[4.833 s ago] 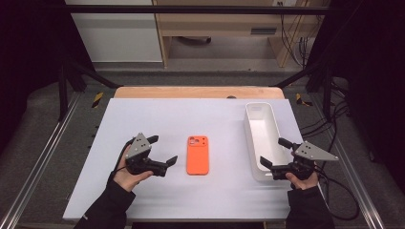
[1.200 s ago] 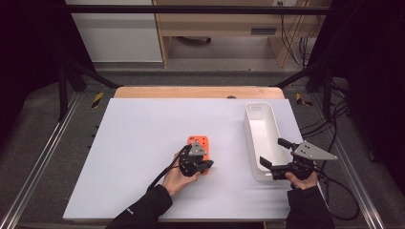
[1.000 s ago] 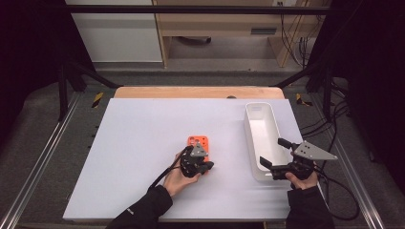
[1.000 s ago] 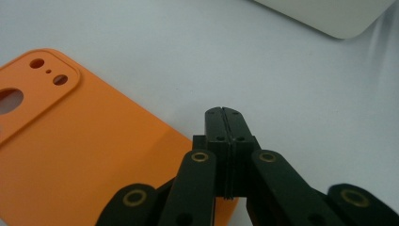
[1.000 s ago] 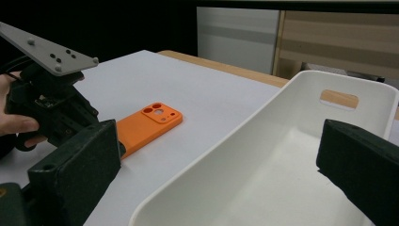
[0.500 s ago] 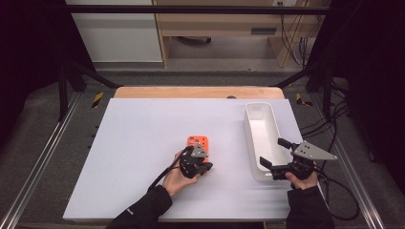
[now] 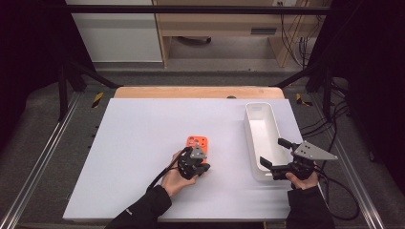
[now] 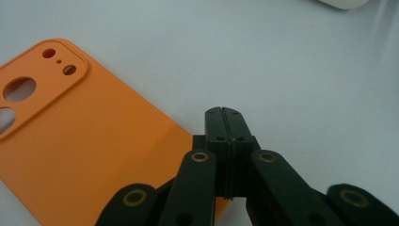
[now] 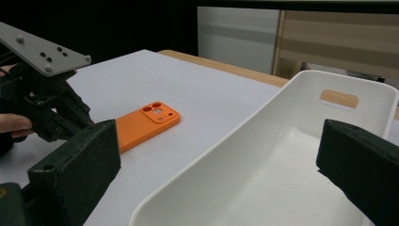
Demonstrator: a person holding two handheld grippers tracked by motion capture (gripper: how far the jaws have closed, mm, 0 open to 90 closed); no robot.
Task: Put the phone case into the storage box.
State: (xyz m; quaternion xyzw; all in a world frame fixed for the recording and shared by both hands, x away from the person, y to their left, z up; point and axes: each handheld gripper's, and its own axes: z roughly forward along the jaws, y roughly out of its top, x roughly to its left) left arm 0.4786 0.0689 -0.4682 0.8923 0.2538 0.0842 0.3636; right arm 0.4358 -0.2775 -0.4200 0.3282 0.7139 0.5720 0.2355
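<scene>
Case [image 7: 197, 142], orange and lying flat on the white surface [image 7: 129, 143] about midway between its left and right edges, nearer the front edge, camera cut-outs pointing toward the back. Left gripper [image 8: 225, 117], jaws pressed together with nothing visible between them, tips at the case's near end, at or just over its right-hand edge. Right gripper [image 7: 277, 157], jaws wide, straddling the near end of the white bin [image 7: 260, 131] by the right edge without pressing on it.

Risks, as judged from this arrangement: the closed tips have no purchase on a thin, flat case, so a push would probably slide it across the smooth surface rather than lift it. Pressing down could tip the far end up. A slip off the edge would leave the case skewed. The right jaws could nudge the bin.
</scene>
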